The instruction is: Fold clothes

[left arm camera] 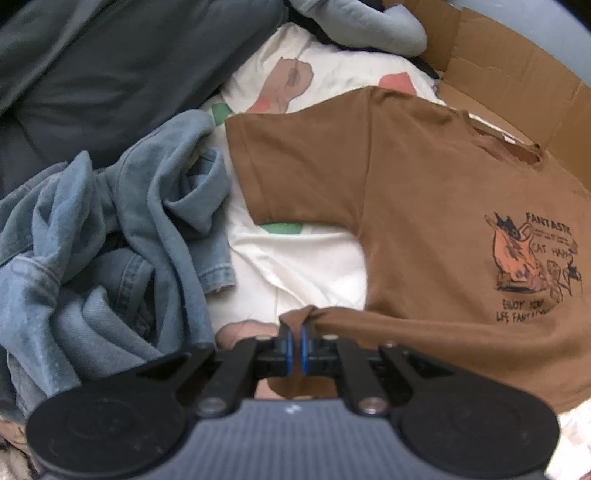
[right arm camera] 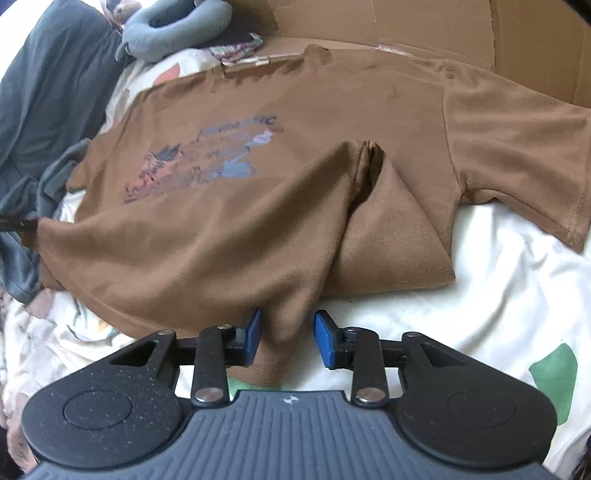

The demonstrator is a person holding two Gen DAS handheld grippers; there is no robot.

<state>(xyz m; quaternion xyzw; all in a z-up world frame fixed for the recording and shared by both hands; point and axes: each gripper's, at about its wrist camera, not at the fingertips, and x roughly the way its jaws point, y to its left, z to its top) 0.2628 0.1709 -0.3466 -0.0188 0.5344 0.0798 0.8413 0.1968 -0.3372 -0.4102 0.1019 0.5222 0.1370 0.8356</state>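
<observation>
Denim garment (left arm camera: 110,236), crumpled in a heap, lies to the left of the brown T-shirt (left arm camera: 424,206), and a dark grey cloth (left arm camera: 110,74) is behind it. The brown T-shirt is spread on a white printed bed sheet (left arm camera: 306,262), its collar towards a flattened cardboard box (left arm camera: 517,74). The left gripper (left arm camera: 294,345) is closed and pinches a corner of the T-shirt's bottom hem. In the right wrist view, the right gripper (right arm camera: 287,338) has its jaws apart; a fold of the T-shirt's hem lies between the blue pads (right arm camera: 325,341), which do not press it. A grey neck pillow (right arm camera: 173,29) lies beyond the T-shirt's collar, at its left.
</observation>
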